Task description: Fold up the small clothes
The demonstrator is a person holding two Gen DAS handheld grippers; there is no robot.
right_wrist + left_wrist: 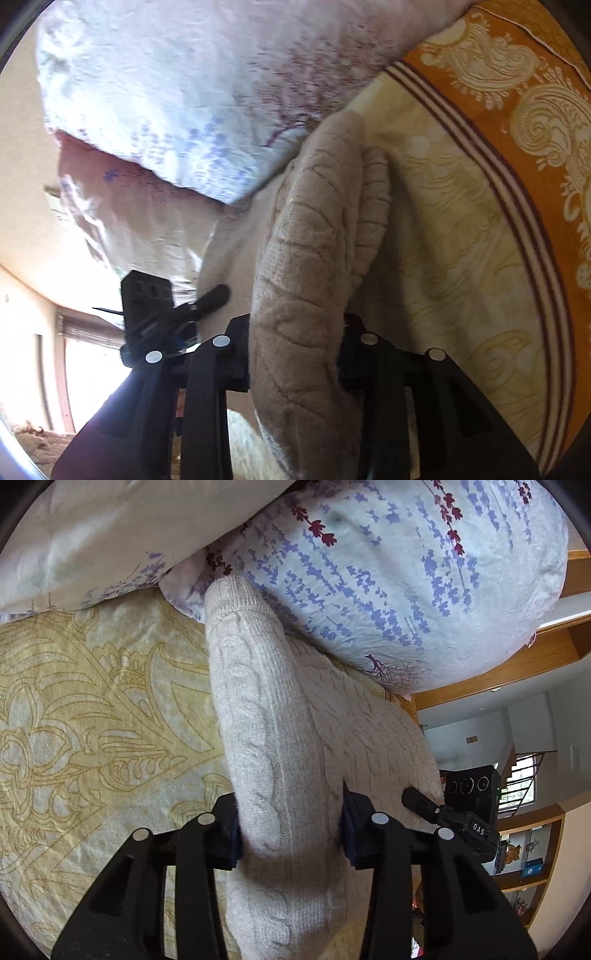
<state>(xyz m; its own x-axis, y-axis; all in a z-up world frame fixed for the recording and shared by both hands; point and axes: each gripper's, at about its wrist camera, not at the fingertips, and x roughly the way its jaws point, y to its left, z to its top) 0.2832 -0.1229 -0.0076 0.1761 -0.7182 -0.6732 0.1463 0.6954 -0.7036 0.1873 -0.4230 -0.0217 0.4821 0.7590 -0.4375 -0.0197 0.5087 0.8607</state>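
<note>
Cream knit sweater [280, 738] pinched by both grippers.

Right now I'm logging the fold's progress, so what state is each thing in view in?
left hand-held gripper: shut on a bunched fold of the sweater.
right hand-held gripper: shut on another bunched fold of it.
sweater: cream cable knit, gathered up at both grips, rest lying on the bedspread.
pillow: floral, resting on the bed beyond the sweater.
bedspread: spread flat, slightly wrinkled.
</note>
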